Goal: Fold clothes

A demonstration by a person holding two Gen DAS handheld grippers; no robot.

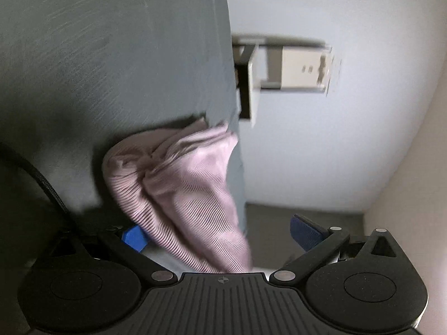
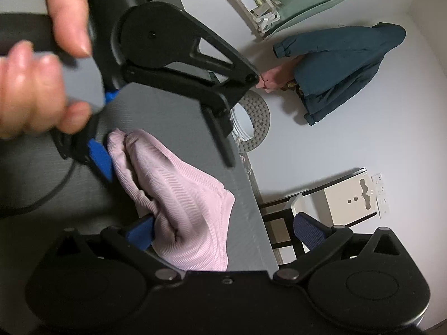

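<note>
A pink ribbed garment (image 1: pixel 181 184) lies bunched and folded on the grey table (image 1: pixel 111 55), near the table's edge. My left gripper (image 1: pixel 220 234) is open wide around it, the left blue fingertip (image 1: pixel 134 238) against the cloth and the right one off the table's side. In the right wrist view the same pink garment (image 2: pixel 181 212) lies between the spread fingers of my right gripper (image 2: pixel 226 230), which is open too, its left fingertip (image 2: pixel 141 230) touching the cloth. A hand (image 2: pixel 36 83) holds the left gripper (image 2: pixel 107 131) at the garment's far end.
The table edge (image 2: pixel 251 209) runs just right of the garment. Beyond it, a white and black chair (image 2: pixel 343 198) stands on the floor. A dark blue jacket (image 2: pixel 343 64) and a round grey mat (image 2: pixel 259 117) with white dishes lie farther off. A cable (image 1: pixel 42 181) trails over the table.
</note>
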